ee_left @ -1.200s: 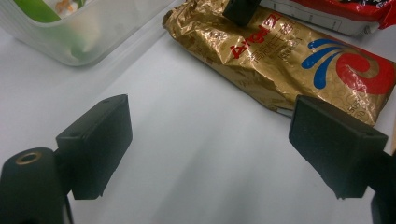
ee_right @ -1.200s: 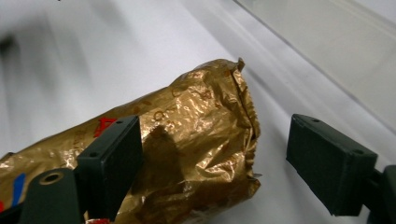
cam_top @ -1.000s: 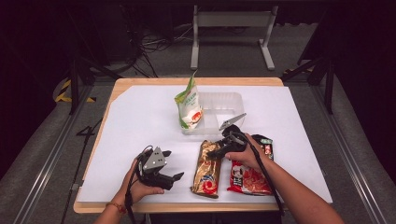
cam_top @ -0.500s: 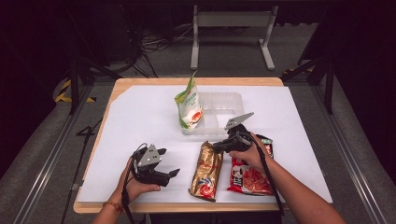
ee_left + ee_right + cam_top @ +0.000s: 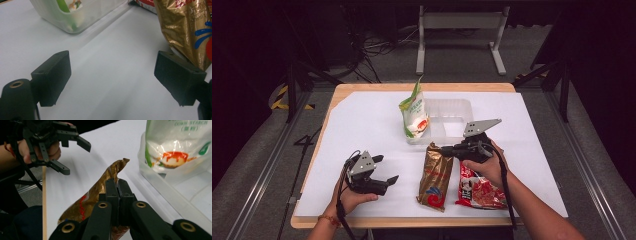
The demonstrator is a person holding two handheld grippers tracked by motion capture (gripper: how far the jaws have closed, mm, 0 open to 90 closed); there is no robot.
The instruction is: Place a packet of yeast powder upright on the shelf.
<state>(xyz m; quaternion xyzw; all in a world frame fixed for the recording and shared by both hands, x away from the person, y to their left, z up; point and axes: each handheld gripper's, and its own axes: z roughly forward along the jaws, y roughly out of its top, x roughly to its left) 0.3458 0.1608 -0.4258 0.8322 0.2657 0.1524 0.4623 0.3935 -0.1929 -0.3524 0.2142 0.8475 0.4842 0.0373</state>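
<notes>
High view: my right gripper (image 5: 447,149) pinches the top edge of the gold packet (image 5: 435,176), which lies on the white surface (image 5: 362,120) beside a red packet (image 5: 477,187). My left gripper (image 5: 384,172) sits near the front left, spread wide, empty. A green bag (image 5: 414,111) stands in the clear tray (image 5: 452,117).

Left gripper view: my fingers (image 5: 52,75) gape apart over bare surface, gold packet at right.

Right gripper view: fingers (image 5: 111,192) clamped tight on the gold packet's end.
</notes>
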